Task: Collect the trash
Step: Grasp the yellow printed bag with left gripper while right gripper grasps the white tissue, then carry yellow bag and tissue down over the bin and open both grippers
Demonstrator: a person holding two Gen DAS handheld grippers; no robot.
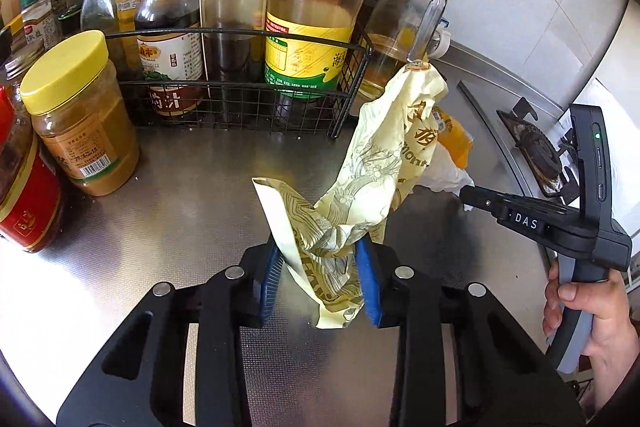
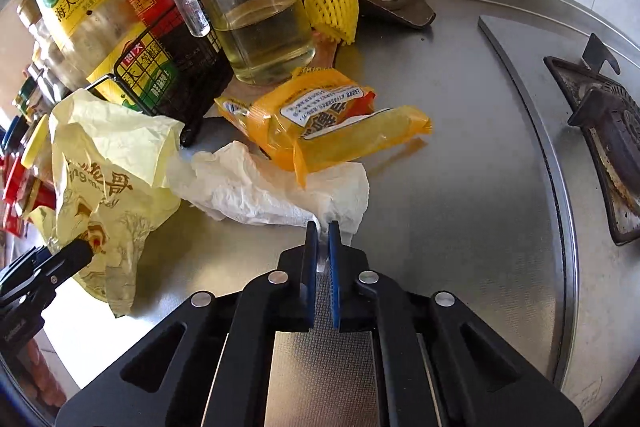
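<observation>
The left tongs (image 1: 320, 283) are closed on a crumpled pale-yellow printed bag (image 1: 372, 171), its lower folds bunched between the blue pads while the rest rises up and away to the right, toward the glass oil jug (image 1: 404, 27) beside the wire rack (image 1: 240, 79) of sauce bottles. The right tongs (image 2: 322, 235) are nearly shut, with only a narrow gap showing between the pads, and they pinch the near corner of a white paper tissue (image 2: 260, 187) lying on the steel bench (image 2: 440, 167). From that pinched corner the tissue runs away to the left and slightly forward, its long axis pointing toward the yellow bag, which hangs well to the left in the right wrist view. Just past the tissue lies an orange snack wrapper (image 2: 320, 123), one edge overlapping the tissue's far side, its long axis lying roughly left to right — it sits straight ahead of the right tongs and is clearly nearer to them than to the left pair. Beyond it stand the oil jug and a yellow foam fruit net (image 2: 332, 7); the stove grate (image 2: 600, 131) is well apart to the right. In my judgement the coming move turns on bringing tissue and bag together: the bag lies left of the right tongs, and lifting the tissue may drag the wrapper.
</observation>
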